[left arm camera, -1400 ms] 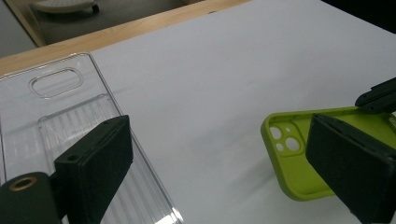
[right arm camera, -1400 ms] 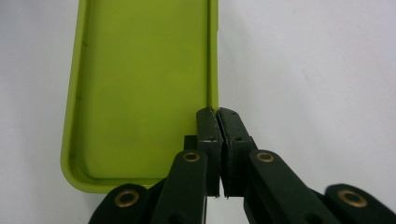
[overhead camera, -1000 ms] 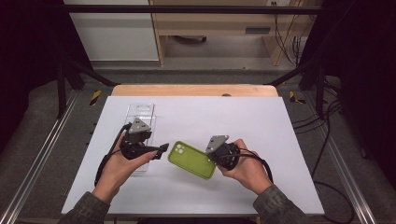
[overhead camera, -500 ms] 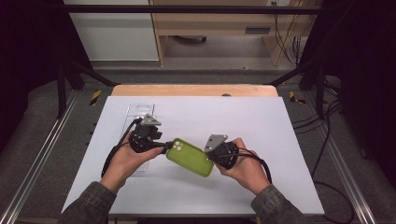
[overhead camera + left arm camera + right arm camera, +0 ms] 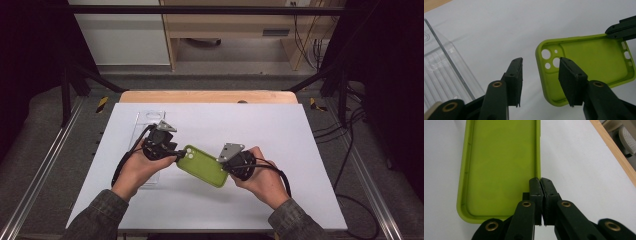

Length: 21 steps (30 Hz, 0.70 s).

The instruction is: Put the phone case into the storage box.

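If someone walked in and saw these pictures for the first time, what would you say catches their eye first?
The bright green phone case stands out at once, held above the middle of the white table. The right gripper is shut on the case's side wall, while the left gripper, whose jaws have just been closing, straddles the corner by the camera holes without pressing yet. A clear plastic tray lies on the table at the left.

Both grippers, left (image 5: 176, 153) & right (image 5: 226, 164): black jaws w/ brass-coloured rivets, ribbed black pads, grey 3-cornered top plates, black trailing cables. Person's sleeves (image 5: 95, 216): dark olive-grey, mottled.
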Each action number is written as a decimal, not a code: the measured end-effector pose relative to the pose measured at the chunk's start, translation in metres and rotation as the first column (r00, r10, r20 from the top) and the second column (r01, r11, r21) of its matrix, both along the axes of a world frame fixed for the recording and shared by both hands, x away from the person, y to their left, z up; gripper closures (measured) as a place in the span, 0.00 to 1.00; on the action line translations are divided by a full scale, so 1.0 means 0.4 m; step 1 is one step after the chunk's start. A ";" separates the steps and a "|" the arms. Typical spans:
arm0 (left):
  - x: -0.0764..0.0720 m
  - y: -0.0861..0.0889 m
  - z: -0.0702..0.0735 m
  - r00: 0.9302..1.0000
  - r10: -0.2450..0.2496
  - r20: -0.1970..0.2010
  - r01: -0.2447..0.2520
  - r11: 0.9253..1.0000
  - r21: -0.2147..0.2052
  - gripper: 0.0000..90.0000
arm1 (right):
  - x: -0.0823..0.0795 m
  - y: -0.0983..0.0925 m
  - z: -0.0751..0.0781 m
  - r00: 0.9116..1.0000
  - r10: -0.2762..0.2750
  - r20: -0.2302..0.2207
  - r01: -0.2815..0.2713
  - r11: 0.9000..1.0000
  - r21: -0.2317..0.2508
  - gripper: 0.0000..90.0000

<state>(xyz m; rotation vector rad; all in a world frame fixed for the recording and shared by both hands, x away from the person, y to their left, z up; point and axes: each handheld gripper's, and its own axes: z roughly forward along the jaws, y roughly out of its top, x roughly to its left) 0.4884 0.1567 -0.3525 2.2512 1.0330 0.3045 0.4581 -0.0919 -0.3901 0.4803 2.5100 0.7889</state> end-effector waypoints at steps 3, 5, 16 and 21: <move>0.003 0.000 -0.002 1.000 -0.003 -0.018 0.003 1.000 0.003 0.65 | -0.001 -0.001 0.001 1.000 -0.001 0.002 0.001 1.000 -0.008 0.98; 0.004 -0.003 -0.003 1.000 -0.007 -0.031 0.007 1.000 0.002 0.68 | -0.002 0.000 0.001 1.000 -0.001 0.006 0.001 1.000 -0.002 0.98; 0.006 -0.023 -0.005 0.999 -0.002 -0.046 0.003 1.000 0.028 0.74 | -0.010 0.002 0.004 1.000 0.003 0.009 -0.003 1.000 0.000 0.98; 0.010 -0.024 -0.006 0.999 0.002 -0.054 0.000 0.999 0.037 0.78 | -0.013 0.003 0.008 1.000 0.001 0.011 -0.001 1.000 -0.002 0.98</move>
